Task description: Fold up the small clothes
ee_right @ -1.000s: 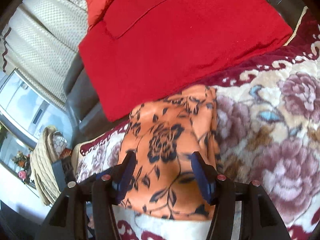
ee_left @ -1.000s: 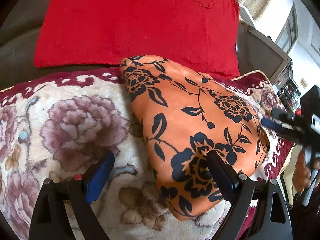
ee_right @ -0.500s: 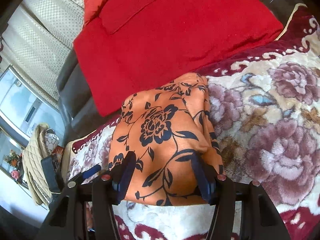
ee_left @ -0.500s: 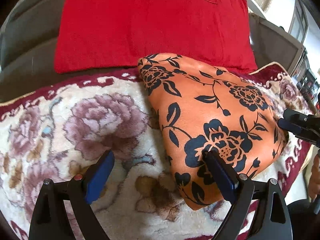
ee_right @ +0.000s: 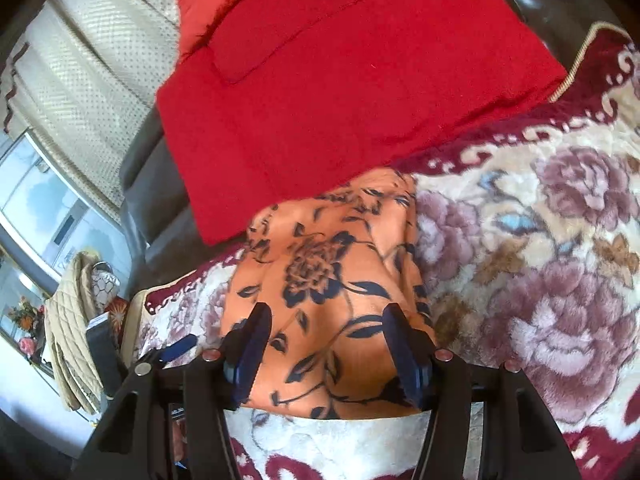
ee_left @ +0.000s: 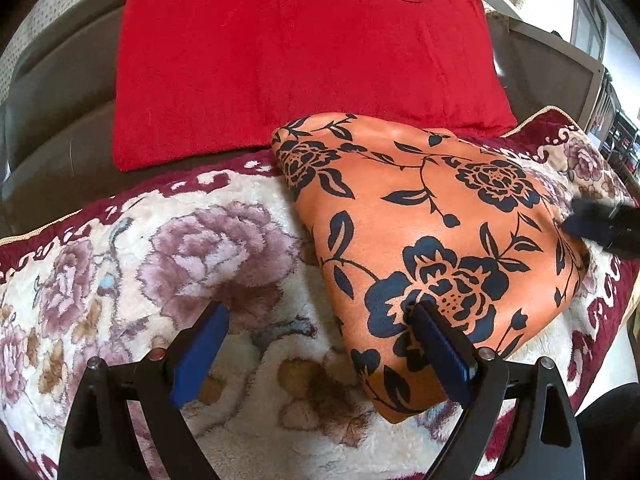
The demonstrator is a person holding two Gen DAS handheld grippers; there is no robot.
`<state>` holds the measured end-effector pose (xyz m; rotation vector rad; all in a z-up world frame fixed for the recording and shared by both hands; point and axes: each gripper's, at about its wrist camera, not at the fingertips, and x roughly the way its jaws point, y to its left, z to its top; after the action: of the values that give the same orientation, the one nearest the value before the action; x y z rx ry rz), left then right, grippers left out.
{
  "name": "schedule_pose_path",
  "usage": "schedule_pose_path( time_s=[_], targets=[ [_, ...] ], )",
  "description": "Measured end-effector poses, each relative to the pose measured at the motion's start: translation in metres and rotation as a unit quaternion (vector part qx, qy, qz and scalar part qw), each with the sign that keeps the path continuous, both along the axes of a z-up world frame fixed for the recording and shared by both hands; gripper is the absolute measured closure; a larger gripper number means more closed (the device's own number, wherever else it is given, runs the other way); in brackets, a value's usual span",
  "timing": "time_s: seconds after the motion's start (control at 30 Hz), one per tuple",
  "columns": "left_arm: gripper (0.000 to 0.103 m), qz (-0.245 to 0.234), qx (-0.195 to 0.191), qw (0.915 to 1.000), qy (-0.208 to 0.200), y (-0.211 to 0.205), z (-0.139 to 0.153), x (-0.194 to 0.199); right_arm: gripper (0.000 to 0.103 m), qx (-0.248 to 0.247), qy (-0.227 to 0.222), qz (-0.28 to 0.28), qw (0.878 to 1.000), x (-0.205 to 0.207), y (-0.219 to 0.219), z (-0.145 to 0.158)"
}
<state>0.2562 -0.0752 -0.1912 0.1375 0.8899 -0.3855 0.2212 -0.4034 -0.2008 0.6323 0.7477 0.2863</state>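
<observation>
My left claw (ee_left: pixel 320 320) open, swung farther over the floral blanket (ee_left: pixel 200 240), my right claw (ee_right: pixel 326 328) open, drawn closer above the folded orange floral garment (ee_right: pixel 320 264), red cushion (ee_left: pixel 300 60) behind

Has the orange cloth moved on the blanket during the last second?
No. The orange cloth keeps its far corner against the edge of the red cushion, beside the same flowers of the blanket. Only the camera views shifted.
</observation>
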Motion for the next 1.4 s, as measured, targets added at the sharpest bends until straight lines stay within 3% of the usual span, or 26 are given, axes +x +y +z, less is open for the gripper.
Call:
schedule_pose_path(
  time_s=[0.1,0.17,0.33,0.5,0.6,0.83,0.97,1.07,1.23,1.4],
  targets=[
    [0.010,0.000,0.001,1.0000,0.000,-0.001,-0.001,0.000,0.041,-0.008,0.039,0.016,0.999,0.012,0.006,-0.020],
    [0.010,-0.001,0.003,1.0000,-0.002,-0.002,-0.001,0.000,0.040,-0.024,0.029,0.016,0.999,0.012,0.009,-0.016],
    [0.010,-0.002,0.000,1.0000,0.001,-0.002,-0.002,0.001,0.040,0.004,-0.020,-0.002,1.000,0.001,-0.004,-0.002],
    [0.009,-0.002,-0.001,1.0000,0.003,-0.002,-0.003,0.003,0.040,-0.010,0.034,0.009,0.999,0.019,0.006,-0.023],
    [0.009,-0.002,-0.003,1.0000,0.004,-0.002,-0.003,0.004,0.040,-0.033,0.017,0.011,0.999,0.017,0.012,-0.015],
    [0.009,-0.001,-0.005,1.0000,0.005,-0.003,-0.003,0.005,0.040,0.006,-0.038,-0.006,0.999,0.012,0.005,-0.002],
    [0.009,-0.002,-0.003,1.0000,0.004,-0.003,-0.003,0.005,0.040,-0.012,-0.006,0.019,1.000,0.028,0.022,-0.011],
    [0.009,-0.004,-0.003,1.0000,0.004,-0.004,-0.003,0.005,0.039,-0.045,-0.013,0.021,0.999,0.029,0.031,-0.008],
    [0.009,-0.007,-0.001,1.0000,0.001,-0.004,0.000,0.006,0.039,-0.015,-0.041,-0.001,0.999,0.025,0.019,-0.001],
    [0.009,-0.002,-0.027,0.9989,-0.038,0.002,0.020,0.012,0.040,-0.001,-0.044,-0.003,0.999,0.040,0.016,0.001]
  ],
)
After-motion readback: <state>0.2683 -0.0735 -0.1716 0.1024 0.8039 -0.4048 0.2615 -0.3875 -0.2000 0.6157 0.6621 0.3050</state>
